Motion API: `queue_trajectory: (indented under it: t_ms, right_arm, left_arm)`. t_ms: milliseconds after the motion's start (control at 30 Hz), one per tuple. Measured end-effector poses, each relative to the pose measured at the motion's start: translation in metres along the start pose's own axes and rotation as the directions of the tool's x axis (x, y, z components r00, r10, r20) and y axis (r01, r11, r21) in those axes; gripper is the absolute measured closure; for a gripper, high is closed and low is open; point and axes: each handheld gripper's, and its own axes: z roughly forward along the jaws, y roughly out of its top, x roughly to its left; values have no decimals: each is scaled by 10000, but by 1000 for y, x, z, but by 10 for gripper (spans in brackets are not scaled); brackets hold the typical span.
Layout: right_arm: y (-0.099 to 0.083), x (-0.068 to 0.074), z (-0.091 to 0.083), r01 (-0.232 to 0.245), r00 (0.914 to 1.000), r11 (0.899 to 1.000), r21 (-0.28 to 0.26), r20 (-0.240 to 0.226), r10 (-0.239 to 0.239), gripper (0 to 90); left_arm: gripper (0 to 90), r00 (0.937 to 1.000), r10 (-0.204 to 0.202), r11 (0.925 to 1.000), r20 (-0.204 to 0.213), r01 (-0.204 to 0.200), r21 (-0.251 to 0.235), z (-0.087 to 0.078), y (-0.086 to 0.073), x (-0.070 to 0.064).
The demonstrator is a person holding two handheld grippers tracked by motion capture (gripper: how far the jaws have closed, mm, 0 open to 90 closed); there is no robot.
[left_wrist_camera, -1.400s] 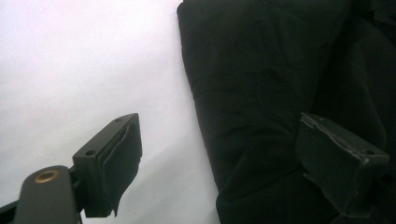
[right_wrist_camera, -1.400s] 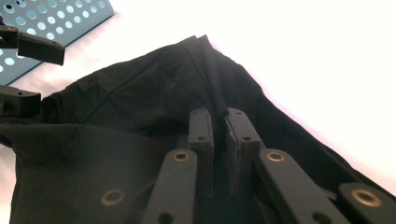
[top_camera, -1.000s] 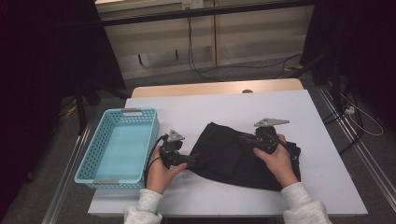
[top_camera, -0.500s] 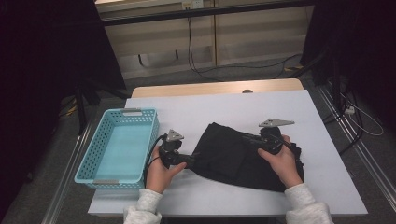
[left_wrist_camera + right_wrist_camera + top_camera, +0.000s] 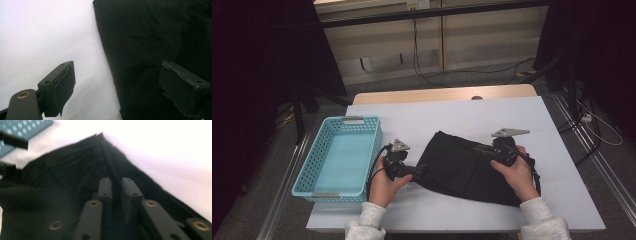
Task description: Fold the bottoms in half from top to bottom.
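Folding work, item one: black garment (image 5: 472, 167), lying flat on the white table (image 5: 447, 117), just right of the blue basket (image 5: 339, 157) and apart from it. Long axis runs from the corner farthest from me, on the basket's side, down toward my right forearm.

Item two: my right gripper (image 5: 503, 151), over the garment's end away from the basket. Jaws almost together, a ridge of the black cloth (image 5: 113, 177) pinched between the pads; the right gripper view shows that fold running straight ahead to the pointed far corner.

Item three: my left gripper (image 5: 414, 171), at the garment's edge nearest the basket. Jaws wide apart, holding nothing. In the left gripper view one pad (image 5: 62, 82) hangs over bare table, the other pad (image 5: 183, 86) over cloth, so the hem (image 5: 106, 53) passes between them.

Judgement: the left gripper is the nearer one to the basket-side edge and need only close to take it.
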Motion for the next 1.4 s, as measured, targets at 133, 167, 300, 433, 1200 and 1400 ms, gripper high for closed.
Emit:
queue_trajectory:
  t_ms: [133,167,300,433,1200,1400]
  right_arm:
    - [-3,1,7,15,9993,9995,301,380,-27,590]
    - [-4,1,9,-54,9991,9993,374,422,38,568]
    - [-6,3,11,-79,9995,9977,675,306,59,628]
    - [-6,10,12,324,9995,9971,693,-18,-324,650]
    - [5,4,19,1161,9888,9928,298,911,-1184,680]
    - [6,2,35,846,9939,9952,488,663,-878,516]
  left_arm:
    - [145,10000,8,10000,16,-8,22,0,0,0]
    - [145,10000,10,10000,-12,-10,19,0,-1,1]
    - [145,10000,-11,10000,-20,11,6,-2,-1,1]
    - [145,10000,26,10000,-13,-26,12,-2,-1,1]
    - [145,10000,-33,10000,-20,33,19,-5,-3,2]
    - [144,9999,-60,10000,-84,60,31,-6,-4,4]
